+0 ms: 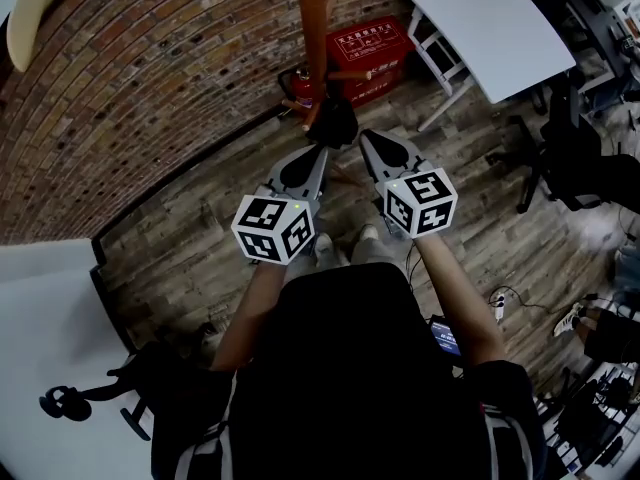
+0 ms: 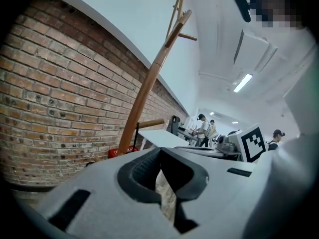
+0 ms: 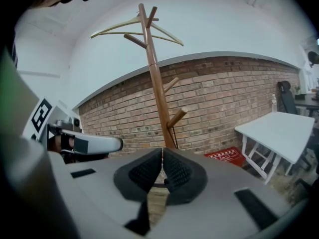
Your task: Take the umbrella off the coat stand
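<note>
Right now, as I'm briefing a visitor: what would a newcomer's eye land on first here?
The tall wooden coat stand against the brick wall, a hanger near its top. Then the red box at the wall's foot and the white table right of it, in the head view.

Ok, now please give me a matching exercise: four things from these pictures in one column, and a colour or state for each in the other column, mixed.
Things:
1 stand
2 table
3 box
4 right gripper

Colour or state:
a red
b shut
c brown
d white

Pairs: 1-c, 2-d, 3-a, 4-b
</note>
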Available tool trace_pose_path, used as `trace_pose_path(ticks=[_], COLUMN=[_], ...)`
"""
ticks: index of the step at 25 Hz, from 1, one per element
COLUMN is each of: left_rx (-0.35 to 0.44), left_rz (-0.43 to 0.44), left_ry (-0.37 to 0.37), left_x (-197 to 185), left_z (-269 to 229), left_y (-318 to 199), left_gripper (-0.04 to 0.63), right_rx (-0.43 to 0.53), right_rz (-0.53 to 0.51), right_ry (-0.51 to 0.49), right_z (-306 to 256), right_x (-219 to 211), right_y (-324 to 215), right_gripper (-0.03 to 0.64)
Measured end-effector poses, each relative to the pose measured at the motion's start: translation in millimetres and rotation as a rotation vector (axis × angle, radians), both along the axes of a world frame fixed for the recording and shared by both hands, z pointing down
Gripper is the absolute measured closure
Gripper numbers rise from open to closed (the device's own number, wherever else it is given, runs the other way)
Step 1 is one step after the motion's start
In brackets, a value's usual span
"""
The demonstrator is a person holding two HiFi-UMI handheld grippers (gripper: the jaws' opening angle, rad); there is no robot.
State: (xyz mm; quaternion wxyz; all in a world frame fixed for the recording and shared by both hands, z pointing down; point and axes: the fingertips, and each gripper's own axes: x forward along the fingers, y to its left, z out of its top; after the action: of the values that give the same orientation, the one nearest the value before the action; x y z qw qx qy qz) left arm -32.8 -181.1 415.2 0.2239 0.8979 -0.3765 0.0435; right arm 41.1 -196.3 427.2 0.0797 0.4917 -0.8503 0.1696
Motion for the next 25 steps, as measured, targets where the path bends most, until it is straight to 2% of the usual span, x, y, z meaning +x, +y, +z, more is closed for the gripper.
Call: trace_pose_path(ticks=[12,25], left_rx=[0.007,0.004], left_rz=[-0.090,-0.144], left_ry=[-0.015,-0.071], left_x=[13.1,8.1], left_z=[-8.8,-0.5], left_y=[-12.9,-27.8], left_gripper=[0.577,0.577], right_rx=[0.012,-0.042], right_rz=[-0.115,-0.185], right_ry=[0.011,0.030], right_z=[-4.1,18.4], right_x=[2.6,-7.1], right_y=[-25.4,-35.6], right_gripper=[0.586,0.586])
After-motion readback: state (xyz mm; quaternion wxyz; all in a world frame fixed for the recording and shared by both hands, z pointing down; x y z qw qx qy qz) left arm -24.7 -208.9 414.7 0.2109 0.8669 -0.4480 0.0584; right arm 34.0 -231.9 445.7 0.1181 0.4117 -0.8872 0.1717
